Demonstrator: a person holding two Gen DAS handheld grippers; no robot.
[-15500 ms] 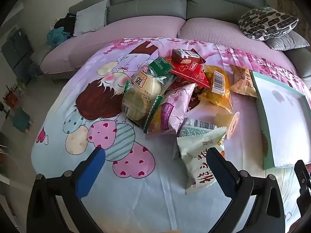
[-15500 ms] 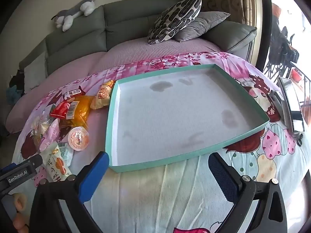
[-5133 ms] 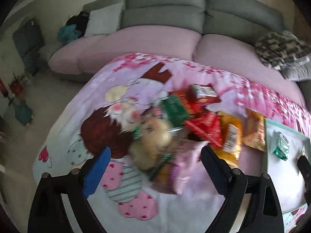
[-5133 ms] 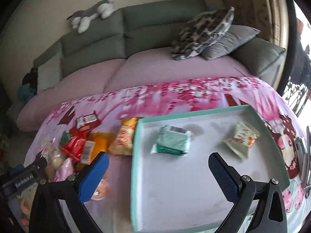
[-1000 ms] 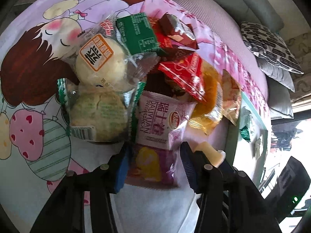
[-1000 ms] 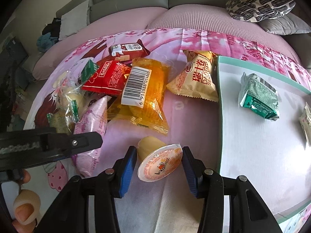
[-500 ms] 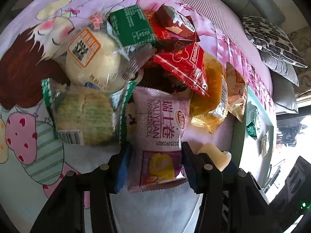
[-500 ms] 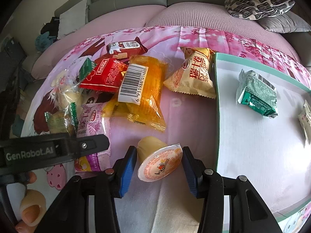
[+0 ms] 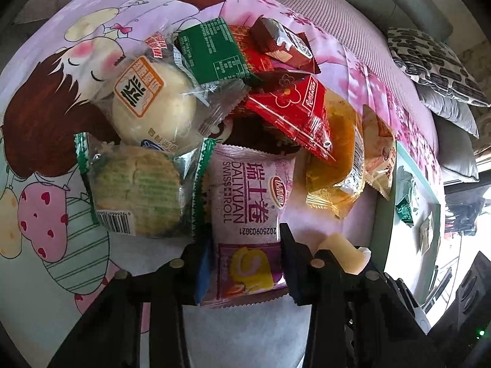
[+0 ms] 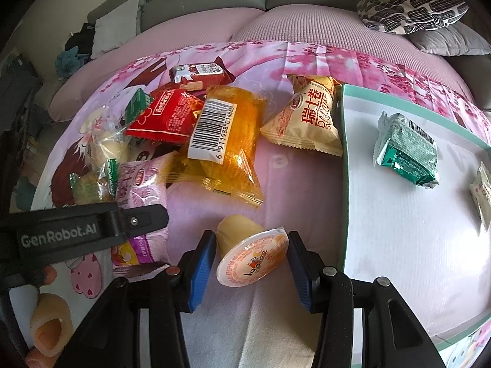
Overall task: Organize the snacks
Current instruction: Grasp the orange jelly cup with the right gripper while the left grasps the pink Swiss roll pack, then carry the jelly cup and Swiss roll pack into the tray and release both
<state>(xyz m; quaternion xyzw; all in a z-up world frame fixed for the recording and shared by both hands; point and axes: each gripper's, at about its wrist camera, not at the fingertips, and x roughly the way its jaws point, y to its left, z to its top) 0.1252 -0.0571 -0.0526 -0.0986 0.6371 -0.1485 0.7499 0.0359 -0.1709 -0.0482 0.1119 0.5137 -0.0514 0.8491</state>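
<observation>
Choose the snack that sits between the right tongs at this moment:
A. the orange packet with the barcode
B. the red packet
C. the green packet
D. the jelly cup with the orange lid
D. In the right wrist view, the right tongs close on both sides of the jelly cup, which lies tilted on the cloth beside the tray.
</observation>
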